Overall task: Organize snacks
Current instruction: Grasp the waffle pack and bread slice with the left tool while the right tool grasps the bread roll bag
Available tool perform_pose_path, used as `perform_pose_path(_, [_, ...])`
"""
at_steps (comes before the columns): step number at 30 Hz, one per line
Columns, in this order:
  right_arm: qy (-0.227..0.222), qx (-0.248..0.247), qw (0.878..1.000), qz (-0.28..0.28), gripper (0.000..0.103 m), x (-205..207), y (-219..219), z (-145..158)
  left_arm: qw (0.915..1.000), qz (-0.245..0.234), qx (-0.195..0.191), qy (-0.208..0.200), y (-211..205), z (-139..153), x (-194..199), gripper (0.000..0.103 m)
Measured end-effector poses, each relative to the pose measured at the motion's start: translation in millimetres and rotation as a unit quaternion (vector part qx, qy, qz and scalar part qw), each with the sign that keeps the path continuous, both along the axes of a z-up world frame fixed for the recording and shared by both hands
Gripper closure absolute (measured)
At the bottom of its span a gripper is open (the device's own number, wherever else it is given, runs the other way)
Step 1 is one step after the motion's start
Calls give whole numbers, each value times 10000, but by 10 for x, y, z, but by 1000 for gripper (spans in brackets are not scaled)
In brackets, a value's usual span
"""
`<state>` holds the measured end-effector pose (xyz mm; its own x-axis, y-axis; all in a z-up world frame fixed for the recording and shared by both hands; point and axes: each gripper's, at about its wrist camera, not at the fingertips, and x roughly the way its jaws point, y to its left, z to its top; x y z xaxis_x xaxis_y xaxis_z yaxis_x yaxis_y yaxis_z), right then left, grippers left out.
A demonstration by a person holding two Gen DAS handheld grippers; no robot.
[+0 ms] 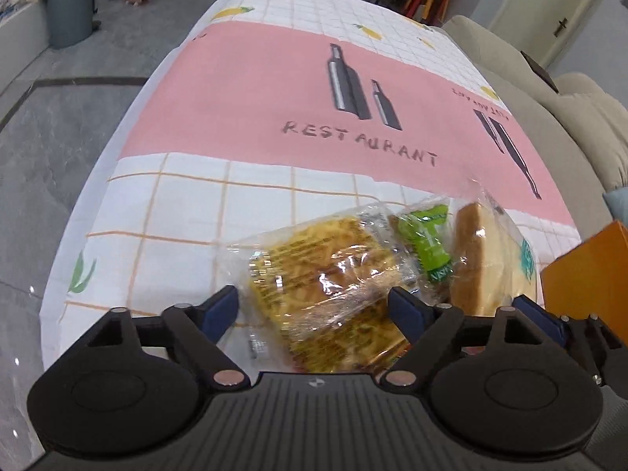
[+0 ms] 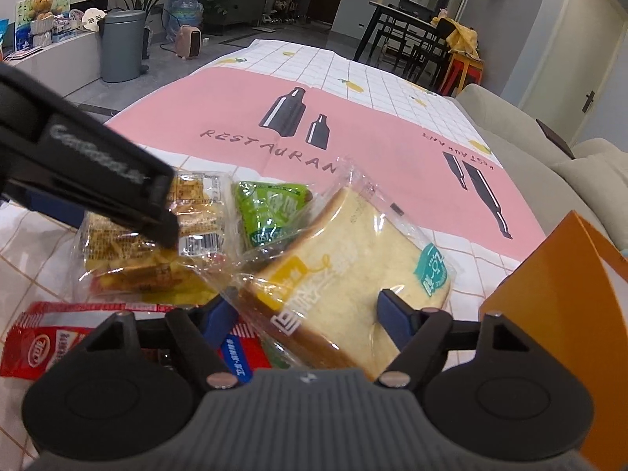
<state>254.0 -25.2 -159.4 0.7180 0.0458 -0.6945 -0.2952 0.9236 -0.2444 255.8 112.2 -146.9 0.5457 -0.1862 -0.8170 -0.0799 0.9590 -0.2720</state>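
A pile of snacks lies on the tablecloth near the front edge. A clear-wrapped yellow cracker pack [image 1: 325,271] sits between the open fingers of my left gripper [image 1: 314,306]; whether the pads touch it I cannot tell. It also shows in the right wrist view [image 2: 149,259] under the left gripper's body. A wrapped bread slice [image 2: 345,274] lies between the open fingers of my right gripper [image 2: 310,318]; it also shows in the left wrist view [image 1: 486,259]. A green packet [image 2: 271,212] lies between the two packs. A red snack packet [image 2: 55,337] lies at the front left.
An orange box [image 2: 557,294] stands open at the right, beside the bread, and shows in the left wrist view [image 1: 588,274]. The pink and white checked tablecloth [image 1: 243,90] stretches ahead. A beige sofa [image 2: 530,137] borders the table's right side. A grey bin [image 2: 119,43] stands on the floor far left.
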Motion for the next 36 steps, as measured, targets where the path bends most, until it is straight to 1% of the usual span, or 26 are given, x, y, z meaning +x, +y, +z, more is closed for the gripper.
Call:
perform_pose_path(3, [-9,-29,10000,27,37,-20,8,7,9999,-75,149,-28,-87,1,-10,9])
perform_pose_path(6, [20,45,10000,42,43,-25,-16,38,10000,0,51,40,-62,24,-13,17])
perform_pose_path(7, [31,61,10000,52,46,-30,-22,54,10000,33,45,38,-61,37,-2,23])
perform_pose_path(8, [36,62,9999,70,47,-35,-24,73,10000,54,73,11,-59,65,-17,33])
perform_pose_path(9, [28,59,9999,85,50,-47,-24,85,9999,76,133,-31,-59,102,-40,38])
perform_pose_path(11, [9,32,9999,124,54,-64,-33,117,9998,59,181,-87,-63,179,-85,56])
perform_pose_path(12, [1,39,9999,129,57,-84,-42,140,9998,57,157,-129,-58,223,-120,59])
perform_pose_path(14, [5,100,9999,106,60,-121,-70,191,9997,55,94,-206,-59,304,-180,70])
perform_pose_path(17, [-32,175,9998,51,65,-193,-103,284,9992,69,105,-371,-92,447,-286,78])
perform_pose_path(21, [-108,184,9998,12,72,-296,-150,416,9975,-8,339,-619,-205,634,-399,82])
perform_pose_path(25, [-201,166,9997,-9,78,-393,-208,541,9960,-181,526,-704,-329,802,-449,84])
perform_pose_path(29, [-259,283,9993,-33,81,-490,-296,694,9933,-317,649,-903,-430,998,-576,87])
perform_pose_path(32, [-360,367,9987,-51,84,-615,-351,816,9917,-372,765,-961,-494,1109,-688,88])
perform_pose_path(36, [-466,497,9977,-37,86,-807,-421,969,9893,-466,825,-1105,-548,1245,-893,88])
